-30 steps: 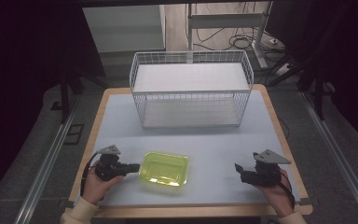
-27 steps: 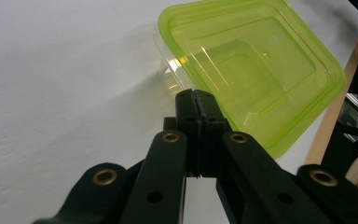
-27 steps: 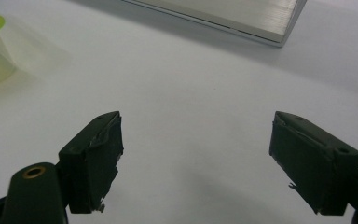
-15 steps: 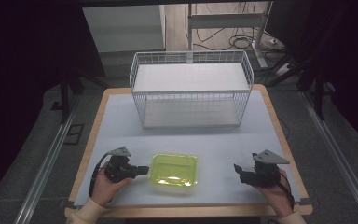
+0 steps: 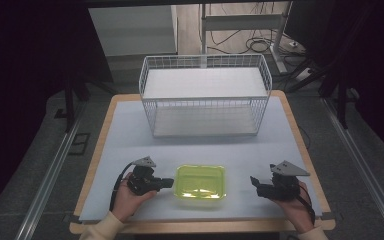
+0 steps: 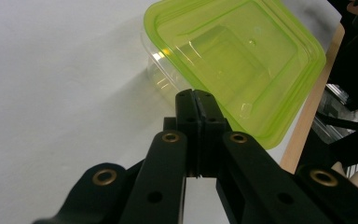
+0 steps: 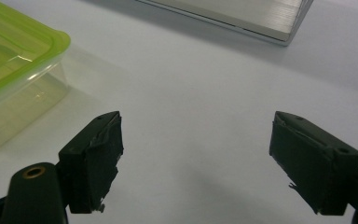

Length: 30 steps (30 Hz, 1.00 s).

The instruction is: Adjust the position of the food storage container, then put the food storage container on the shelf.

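A clear container with a lime-green lid (image 5: pixel 201 181) sits near the table's front edge, between the two hands. My left gripper (image 5: pixel 169 183) is at its left side with its jaws shut. In the left gripper view the closed tips (image 6: pixel 196 95) touch the near rim of the container (image 6: pixel 233 60), and nothing shows between the pads. My right gripper (image 5: pixel 254 181) stands open to the right of the container and apart from it. In the right gripper view its jaws (image 7: pixel 196 158) are wide apart over bare table, with the container (image 7: pixel 9 60) off to the left.
A white wire basket (image 5: pixel 205 95) stands at the back middle of the pale table (image 5: pixel 125 135); its base (image 7: pixel 242 18) shows far off in the right gripper view. The table's wooden front edge lies just below both hands.
The left gripper has moved right, and the container has slid right with it toward the table's middle. The right gripper has stayed where it was, still open.
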Motion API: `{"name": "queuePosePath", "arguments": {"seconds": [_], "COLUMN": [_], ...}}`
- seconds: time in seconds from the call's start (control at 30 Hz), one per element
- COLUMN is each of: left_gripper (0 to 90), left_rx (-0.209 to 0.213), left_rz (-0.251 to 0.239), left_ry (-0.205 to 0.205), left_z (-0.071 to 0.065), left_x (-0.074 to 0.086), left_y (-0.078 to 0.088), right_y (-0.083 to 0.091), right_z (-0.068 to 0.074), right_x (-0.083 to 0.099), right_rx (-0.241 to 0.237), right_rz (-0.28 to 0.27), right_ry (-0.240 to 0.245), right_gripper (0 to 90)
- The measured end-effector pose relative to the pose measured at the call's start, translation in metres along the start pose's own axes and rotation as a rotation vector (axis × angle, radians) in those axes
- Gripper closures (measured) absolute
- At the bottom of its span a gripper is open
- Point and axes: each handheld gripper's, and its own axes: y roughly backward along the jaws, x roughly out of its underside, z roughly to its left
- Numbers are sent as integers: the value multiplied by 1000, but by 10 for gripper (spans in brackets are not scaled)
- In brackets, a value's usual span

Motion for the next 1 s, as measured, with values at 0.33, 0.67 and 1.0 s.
{"name": "queuePosePath", "arguments": {"seconds": [0.33, 0.67, 1.0], "left_gripper": [891, 752, 392], "left_rx": [-16, -67, -89], "left_rz": [-18, -83, -124], "left_ry": [16, 32, 93], "left_z": [4, 10, 11], "left_x": [4, 12, 12], "left_y": [2, 24, 28], "right_y": [1, 0, 2], "right_z": [0, 1, 5], "right_x": [0, 0, -4], "right_rx": [-1, -14, -75], "right_rz": [-4, -6, -40], "right_ry": [-1, 4, -29], "right_gripper": [176, 176, 184]}}
